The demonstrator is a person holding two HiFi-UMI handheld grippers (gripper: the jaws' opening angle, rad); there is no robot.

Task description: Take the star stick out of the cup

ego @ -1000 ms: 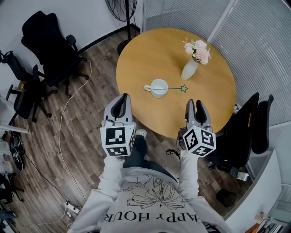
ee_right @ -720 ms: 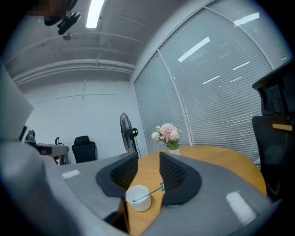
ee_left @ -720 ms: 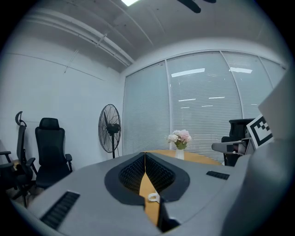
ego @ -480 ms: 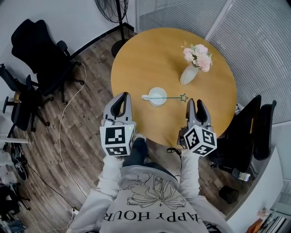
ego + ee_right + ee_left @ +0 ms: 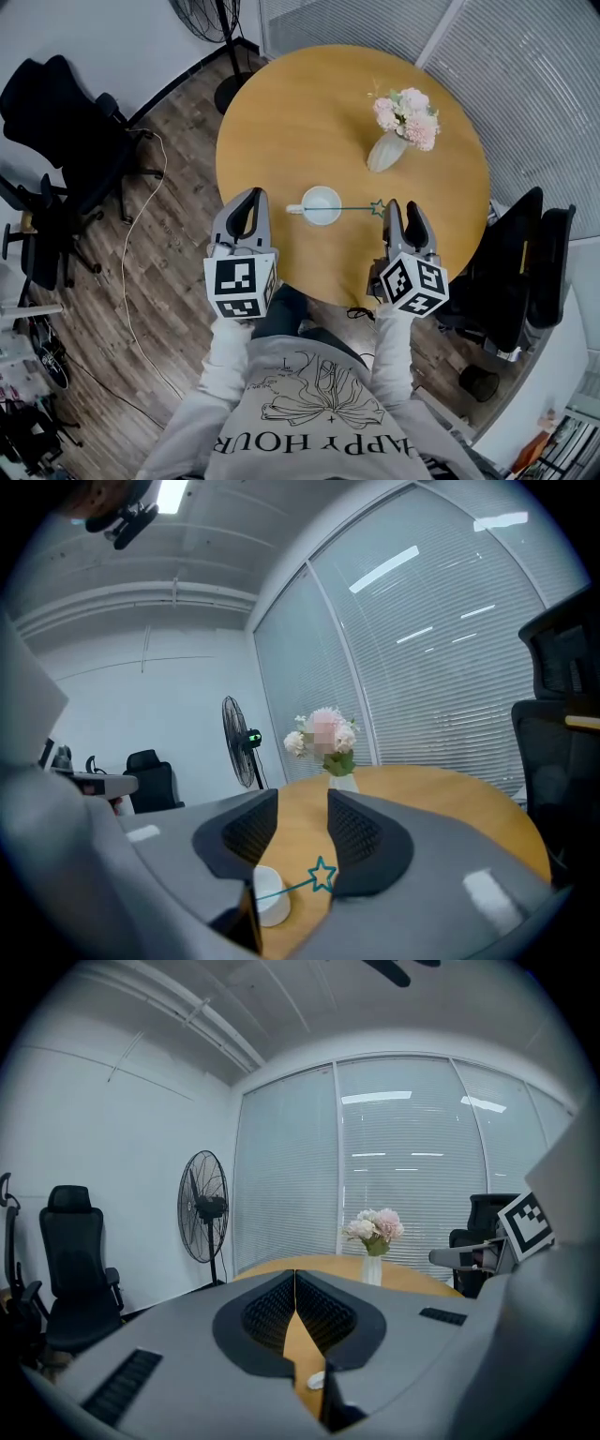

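Tabletop (image 5: pixel 309 103): round, light wood.
Cup (image 5: pixel 322 204): white, upright, on the near part of the tabletop, handle pointing left.
Star stick (image 5: pixel 356 208): thin teal stick, one end in the cup, leaning out over the rim to the right. Its outline star hangs above the tabletop, just beside the right gripper's tips.
Left gripper (image 5: pixel 248 195): tips over the tabletop's near-left edge, left of the cup and apart from it. Jaws closed tip to tip, nothing in them.
Right gripper (image 5: pixel 403 204): jaws apart and opening, gripping nothing. Its own view shows the star low in the gap, near one jaw's inner edge, pads clear of it.
Vase (image 5: pixel 386 150): white, pink flowers, behind and right of the cup, well apart.
Surroundings: black office chair (image 5: pixel 56 103) on a wood floor (image 5: pixel 169 281), left of the tabletop.
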